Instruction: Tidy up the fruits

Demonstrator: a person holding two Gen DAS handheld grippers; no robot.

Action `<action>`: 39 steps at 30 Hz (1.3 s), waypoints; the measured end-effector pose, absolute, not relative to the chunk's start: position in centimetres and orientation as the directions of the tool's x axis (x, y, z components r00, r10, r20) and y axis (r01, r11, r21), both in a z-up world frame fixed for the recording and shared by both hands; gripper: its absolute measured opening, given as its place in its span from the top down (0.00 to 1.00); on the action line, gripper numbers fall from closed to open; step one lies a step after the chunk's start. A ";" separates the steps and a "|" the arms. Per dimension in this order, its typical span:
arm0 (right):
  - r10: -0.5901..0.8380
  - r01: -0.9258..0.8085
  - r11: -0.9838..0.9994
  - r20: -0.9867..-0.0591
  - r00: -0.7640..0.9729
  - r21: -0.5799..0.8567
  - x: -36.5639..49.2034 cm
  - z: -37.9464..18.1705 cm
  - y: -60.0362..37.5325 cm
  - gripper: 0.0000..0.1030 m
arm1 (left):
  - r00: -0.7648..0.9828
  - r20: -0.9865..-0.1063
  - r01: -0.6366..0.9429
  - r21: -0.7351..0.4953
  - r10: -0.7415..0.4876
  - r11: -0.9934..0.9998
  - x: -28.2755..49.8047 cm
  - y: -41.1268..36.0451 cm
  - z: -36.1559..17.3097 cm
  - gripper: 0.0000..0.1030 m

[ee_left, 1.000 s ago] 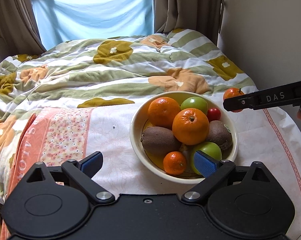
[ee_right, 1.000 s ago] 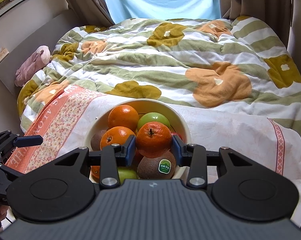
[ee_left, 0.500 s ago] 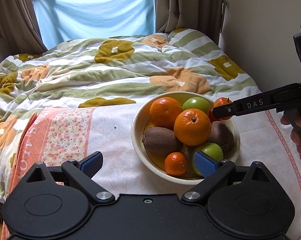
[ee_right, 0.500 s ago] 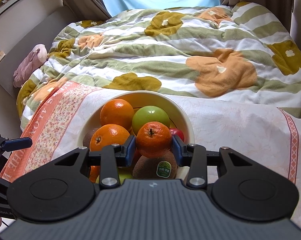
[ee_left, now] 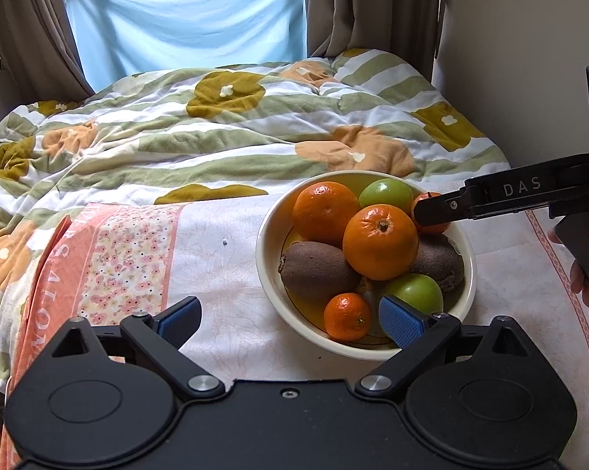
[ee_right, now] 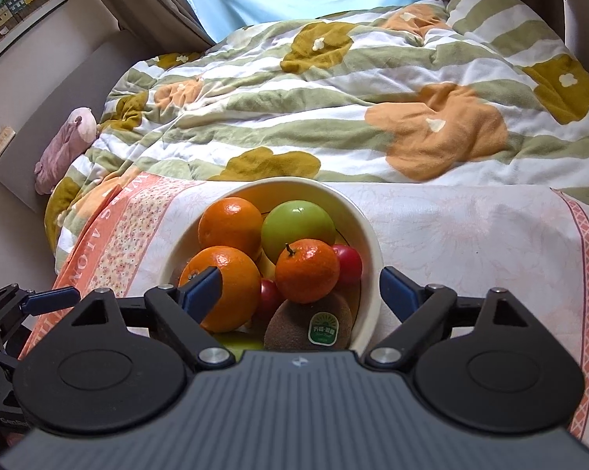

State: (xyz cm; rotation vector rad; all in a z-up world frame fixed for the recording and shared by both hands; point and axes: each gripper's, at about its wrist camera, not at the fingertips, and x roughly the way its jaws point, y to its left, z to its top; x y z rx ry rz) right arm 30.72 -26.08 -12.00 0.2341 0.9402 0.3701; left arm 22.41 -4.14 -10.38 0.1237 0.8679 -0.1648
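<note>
A cream bowl (ee_right: 367, 227) of fruit sits on a floral cloth (ee_right: 470, 227) spread over a bed, low and centre in the right wrist view. The right hand-held gripper (ee_right: 298, 288) is opening, its blue pads wide apart and touching nothing, with a small stemmed mandarin (ee_right: 307, 271) resting free between them on a stickered kiwi (ee_right: 308, 327), beside oranges, a green apple and small red fruits. The left hand-held gripper (ee_left: 290, 319) hangs wide open and empty at the bowl's near rim, in the lower middle of its frame.
</note>
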 end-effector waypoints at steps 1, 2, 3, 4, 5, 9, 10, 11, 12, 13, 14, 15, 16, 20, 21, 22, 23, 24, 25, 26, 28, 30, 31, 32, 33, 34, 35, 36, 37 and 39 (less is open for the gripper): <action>0.408 -0.212 0.913 -0.740 0.534 0.350 30.7 -11.9 -26.1 0.00 | 0.636 -0.766 0.191 0.041 -0.092 0.981 22.4 -4.1 -10.4 0.04; 0.407 -0.218 0.913 -0.740 0.535 0.345 30.7 -11.8 -26.0 0.00 | 0.637 -0.765 0.188 0.042 -0.090 0.981 22.3 -4.1 -10.3 0.04; 0.406 -0.223 0.914 -0.740 0.536 0.340 30.7 -11.7 -25.9 0.00 | 0.640 -0.764 0.184 0.043 -0.087 0.982 22.3 -4.0 -10.3 0.04; 0.405 -0.226 0.914 -0.740 0.537 0.337 30.6 -11.6 -25.9 0.00 | 0.641 -0.763 0.180 0.043 -0.084 0.983 22.2 -4.0 -10.2 0.04; 0.405 -0.228 0.914 -0.740 0.537 0.335 30.5 -11.5 -25.9 0.00 | 0.643 -0.762 0.177 0.044 -0.081 0.983 22.1 -3.9 -10.1 0.04; 0.395 -0.234 0.919 -0.738 0.547 0.318 29.5 -10.4 -25.7 0.00 | 0.661 -0.747 0.164 0.053 -0.070 0.985 21.4 -3.5 -9.1 0.04; 0.385 -0.231 0.923 -0.734 0.558 0.309 29.0 -9.8 -25.7 0.00 | 0.667 -0.741 0.163 0.053 -0.070 0.985 21.1 -3.3 -8.7 0.04; 0.378 -0.228 0.926 -0.729 0.571 0.302 28.5 -9.2 -25.7 0.00 | 0.674 -0.735 0.162 0.053 -0.071 0.985 20.9 -3.2 -8.3 0.04; 0.371 -0.223 0.929 -0.722 0.584 0.297 27.9 -8.6 -25.7 0.00 | 0.681 -0.728 0.163 0.053 -0.073 0.985 20.5 -3.1 -7.8 0.04; 0.361 -0.216 0.933 -0.716 0.598 0.290 27.1 -7.8 -25.8 0.00 | 0.693 -0.717 0.165 0.052 -0.078 0.985 20.1 -2.9 -7.2 0.04; 0.348 -0.207 0.937 -0.710 0.612 0.281 26.4 -7.0 -25.8 0.00 | 0.702 -0.707 0.168 0.051 -0.083 0.985 19.6 -2.7 -6.7 0.04; 0.334 -0.196 0.942 -0.705 0.626 0.272 25.6 -6.1 -25.8 0.00 | 0.712 -0.696 0.170 0.051 -0.087 0.984 19.1 -2.5 -6.0 0.04; 0.321 -0.187 0.946 -0.698 0.640 0.264 24.7 -5.4 -25.8 0.00 | 0.720 -0.688 0.170 0.052 -0.088 0.984 18.5 -2.3 -5.3 0.04; 0.270 -0.144 0.960 -0.665 0.696 0.239 20.5 -1.8 -25.5 0.00 | 0.758 -0.643 0.166 0.033 -0.107 0.986 15.9 -1.1 -2.3 0.04; 0.257 -0.135 0.963 -0.655 0.711 0.232 19.4 -1.1 -25.5 0.00 | 0.767 -0.632 0.165 0.027 -0.111 0.986 15.3 -0.7 -1.7 0.04; 0.245 -0.126 0.966 -0.647 0.722 0.225 18.3 -0.3 -25.3 0.00 | 0.775 -0.621 0.164 0.023 -0.115 0.986 14.5 -0.4 -1.1 0.04; 0.230 -0.115 0.970 -0.642 0.732 0.216 17.1 0.4 -25.2 0.00 | 0.781 -0.613 0.163 0.021 -0.116 0.986 13.8 0.0 -0.5 0.04; 0.213 -0.102 0.973 -0.638 0.740 0.207 15.9 1.0 -25.0 0.00 | 0.787 -0.605 0.160 0.019 -0.116 0.987 13.1 0.3 0.0 0.03; 0.197 -0.091 0.976 -0.635 0.747 0.196 14.7 1.6 -24.7 0.00 | 0.793 -0.598 0.158 0.017 -0.117 0.987 12.3 0.7 0.5 0.03; 0.182 -0.082 0.979 -0.633 0.753 0.184 13.5 2.0 -24.5 0.00 | 0.797 -0.592 0.155 0.013 -0.117 0.988 11.5 1.0 1.0 0.02; 0.148 -0.065 0.986 -0.628 0.764 0.154 11.4 2.9 -23.9 0.00 | 0.804 -0.583 0.147 0.006 -0.116 0.989 10.2 1.6 1.7 0.00; 0.110 -0.047 0.992 -0.626 0.772 0.115 9.0 3.5 -23.0 0.00 | 0.810 -0.576 0.139 0.011 -0.107 0.990 8.7 2.1 2.2 0.00; 0.095 -0.040 0.994 -0.626 0.774 0.102 8.0 3.7 -22.6 0.00 | 0.810 -0.577 0.137 0.017 -0.103 0.990 8.1 2.2 2.3 0.00; 0.082 -0.031 0.995 -0.626 0.775 0.092 6.7 3.8 -22.3 0.00 | 0.810 -0.578 0.135 0.024 -0.096 0.991 7.5 2.4 2.5 0.00; 0.074 -0.024 0.996 -0.627 0.775 0.087 5.9 3.9 -21.9 0.00 | 0.811 -0.579 0.132 0.034 -0.088 0.991 6.9 2.4 2.6 0.00; 0.062 -0.015 0.997 -0.630 0.774 0.080 4.9 3.9 -21.5 0.00 | 0.811 -0.580 0.131 0.043 -0.082 0.990 6.3 2.4 2.5 0.00; 0.052 -0.008 0.997 -0.632 0.773 0.072 3.9 3.9 -21.3 0.00 | 0.811 -0.580 0.131 0.051 -0.077 0.990 5.8 2.5 2.5 0.00; 0.042 -0.001 0.998 -0.635 0.772 0.065 3.2 3.8 -21.0 0.00 | 0.810 -0.582 0.132 0.056 -0.075 0.990 5.2 2.6 2.5 0.00; 0.032 0.007 0.998 -0.637 0.770 0.058 2.4 3.7 -20.6 0.00 | 0.809 -0.583 0.134 0.057 -0.076 0.989 4.8 2.6 2.4 0.00; 0.017 0.019 0.999 -0.644 0.765 0.048 1.1 3.5 -20.0 0.00 | 0.804 -0.589 0.140 0.051 -0.084 0.989 3.8 2.6 2.2 0.00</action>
